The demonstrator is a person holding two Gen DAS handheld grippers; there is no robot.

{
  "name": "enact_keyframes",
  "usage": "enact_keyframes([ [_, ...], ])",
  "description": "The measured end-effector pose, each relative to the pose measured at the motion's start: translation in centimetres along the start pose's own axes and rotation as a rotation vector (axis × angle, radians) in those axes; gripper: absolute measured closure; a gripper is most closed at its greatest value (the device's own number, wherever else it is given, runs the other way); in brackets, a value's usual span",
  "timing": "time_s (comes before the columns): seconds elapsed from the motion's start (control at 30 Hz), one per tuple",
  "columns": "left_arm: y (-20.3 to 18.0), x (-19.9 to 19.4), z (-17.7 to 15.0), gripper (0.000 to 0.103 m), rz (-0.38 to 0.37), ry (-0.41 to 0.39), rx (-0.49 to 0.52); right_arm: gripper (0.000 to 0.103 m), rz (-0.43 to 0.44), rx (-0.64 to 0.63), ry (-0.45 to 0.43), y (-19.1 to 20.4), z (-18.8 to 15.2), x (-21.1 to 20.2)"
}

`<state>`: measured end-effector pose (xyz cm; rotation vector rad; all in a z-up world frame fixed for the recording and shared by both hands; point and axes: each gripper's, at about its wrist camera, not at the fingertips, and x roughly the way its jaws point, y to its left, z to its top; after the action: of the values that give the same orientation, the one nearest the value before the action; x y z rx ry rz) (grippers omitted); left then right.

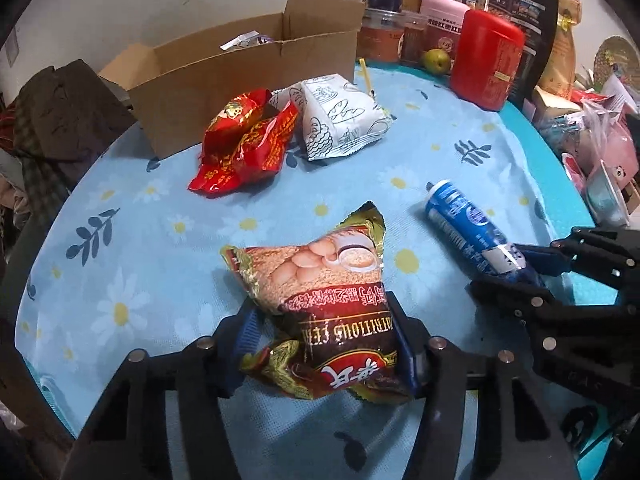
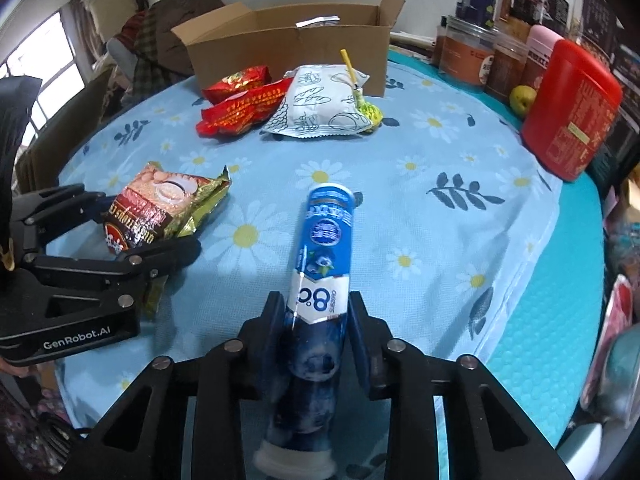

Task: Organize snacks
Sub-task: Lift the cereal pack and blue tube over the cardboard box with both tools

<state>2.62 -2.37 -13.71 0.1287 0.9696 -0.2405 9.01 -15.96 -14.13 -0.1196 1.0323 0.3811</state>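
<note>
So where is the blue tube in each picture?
Left wrist view: the blue tube lies at the right, its near end in the right gripper.
Right wrist view: the tube is in the bottom centre, between the fingers.
Shared landmark: the cardboard box at the back of the table.

Left gripper (image 2: 132,236) housing: we read "GenRobot.AI" in white.
Brown-and-gold snack bag (image 1: 332,312): we make out "NUTRITIOUS", upside down, with the word after it cut off.
Blue bottle (image 2: 324,264): we read "8°C", inverted, on its white band.
Other packages: their Chinese print is too small for us to read.
</note>
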Motion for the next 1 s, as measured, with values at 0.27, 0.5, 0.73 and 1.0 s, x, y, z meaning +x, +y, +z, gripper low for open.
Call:
enact_keyframes([
  [0.27,0.3,-1.3,-0.2,0.046,-0.035,-0.033,-0.005,0.075,0.106,0.02,-0.051,0.6,-0.3,-1.8],
  [0.5,0.6,-2.8,-0.2,0.046,-0.056,-0.068,0.003,0.075,0.142,0.027,-0.057,1.4,-0.3,-2.5],
  [0.73,1.1,-4.6,0.4,0.046,-0.085,-0.116,-0.007,0.075,0.168,0.014,-0.101,2.3,0.6,-4.1],
  [1.0,2.2,-6.5,1.4,0.046,-0.089,-0.193,-0.015,0.075,0.174,-0.006,-0.158,3.3,2.1,-5.9],
])
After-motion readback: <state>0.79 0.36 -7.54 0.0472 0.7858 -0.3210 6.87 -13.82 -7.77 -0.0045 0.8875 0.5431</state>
